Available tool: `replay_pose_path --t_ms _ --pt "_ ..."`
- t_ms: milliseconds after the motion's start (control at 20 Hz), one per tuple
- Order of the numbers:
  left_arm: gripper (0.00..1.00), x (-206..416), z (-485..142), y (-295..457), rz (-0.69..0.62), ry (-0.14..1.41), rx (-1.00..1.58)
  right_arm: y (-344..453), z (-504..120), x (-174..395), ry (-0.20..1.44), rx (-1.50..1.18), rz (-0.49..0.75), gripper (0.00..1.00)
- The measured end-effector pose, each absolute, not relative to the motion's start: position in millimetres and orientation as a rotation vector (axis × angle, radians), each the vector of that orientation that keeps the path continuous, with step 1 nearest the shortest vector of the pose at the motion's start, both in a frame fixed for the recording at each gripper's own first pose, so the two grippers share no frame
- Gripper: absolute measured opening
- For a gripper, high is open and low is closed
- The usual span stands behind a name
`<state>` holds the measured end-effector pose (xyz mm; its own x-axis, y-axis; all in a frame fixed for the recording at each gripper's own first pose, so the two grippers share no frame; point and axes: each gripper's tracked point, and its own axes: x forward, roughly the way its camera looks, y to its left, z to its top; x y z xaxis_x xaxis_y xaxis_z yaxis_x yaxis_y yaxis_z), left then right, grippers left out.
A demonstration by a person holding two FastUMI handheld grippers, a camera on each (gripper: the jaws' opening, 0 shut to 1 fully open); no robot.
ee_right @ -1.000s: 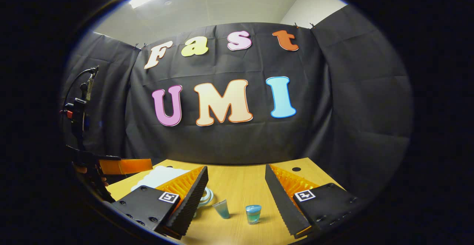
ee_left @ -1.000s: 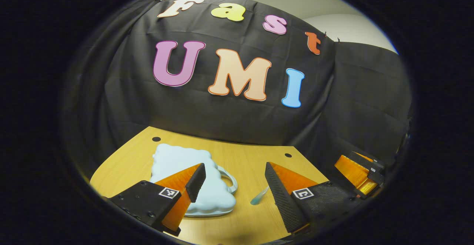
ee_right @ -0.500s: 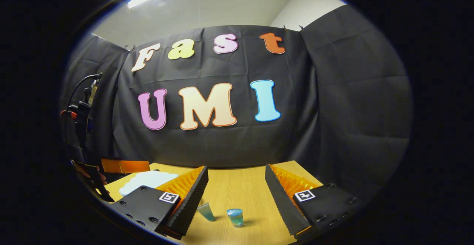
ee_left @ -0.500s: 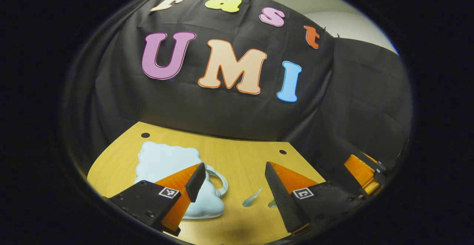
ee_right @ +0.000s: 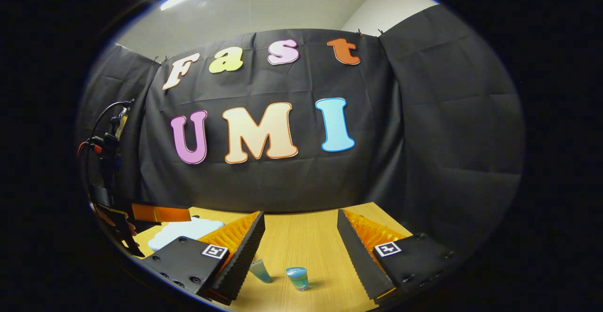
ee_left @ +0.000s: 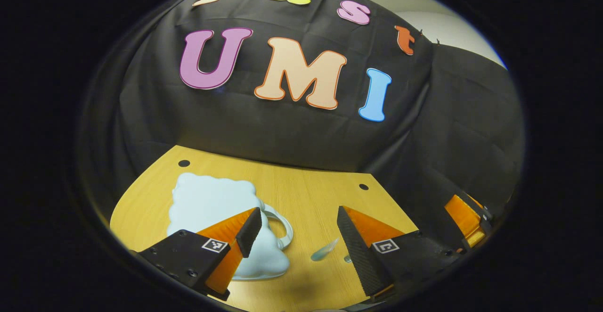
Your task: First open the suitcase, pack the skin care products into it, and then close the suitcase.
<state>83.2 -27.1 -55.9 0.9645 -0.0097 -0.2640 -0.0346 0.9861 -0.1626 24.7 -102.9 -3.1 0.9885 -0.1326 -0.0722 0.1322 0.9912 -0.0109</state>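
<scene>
Suitcase shut, both grippers empty above the surface.

L gripper (ee_left: 294,229), fingers spread, sits nearest the pale-blue suitcase (ee_left: 212,208), lying flat ahead-left w/ handle (ee_left: 281,227) toward the gap. R gripper (ee_right: 300,241), fingers spread, faces tube (ee_right: 260,270) & small jar (ee_right: 297,277) just ahead; suitcase (ee_right: 181,231) off to its left.

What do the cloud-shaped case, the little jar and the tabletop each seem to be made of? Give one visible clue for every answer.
Cloud-shaped case: probably moulded plastic; smooth, pale blue, soft sheen, rounded edges.
Little jar: likely clear plastic or glass; see-through blue-green body under a blue cap.
Tabletop: wood or wood-look laminate; fine straight grain, matte yellow surface with round drilled holes.
</scene>
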Motion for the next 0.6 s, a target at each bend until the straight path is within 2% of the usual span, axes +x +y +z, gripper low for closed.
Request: replay_pose_path --t_ms 600 --pt "0.95 106.7 -62.0 -21.9 0.018 0.324 -0.159 -120.7 -7.7 36.3 0.089 0.015 -0.156 0.97"
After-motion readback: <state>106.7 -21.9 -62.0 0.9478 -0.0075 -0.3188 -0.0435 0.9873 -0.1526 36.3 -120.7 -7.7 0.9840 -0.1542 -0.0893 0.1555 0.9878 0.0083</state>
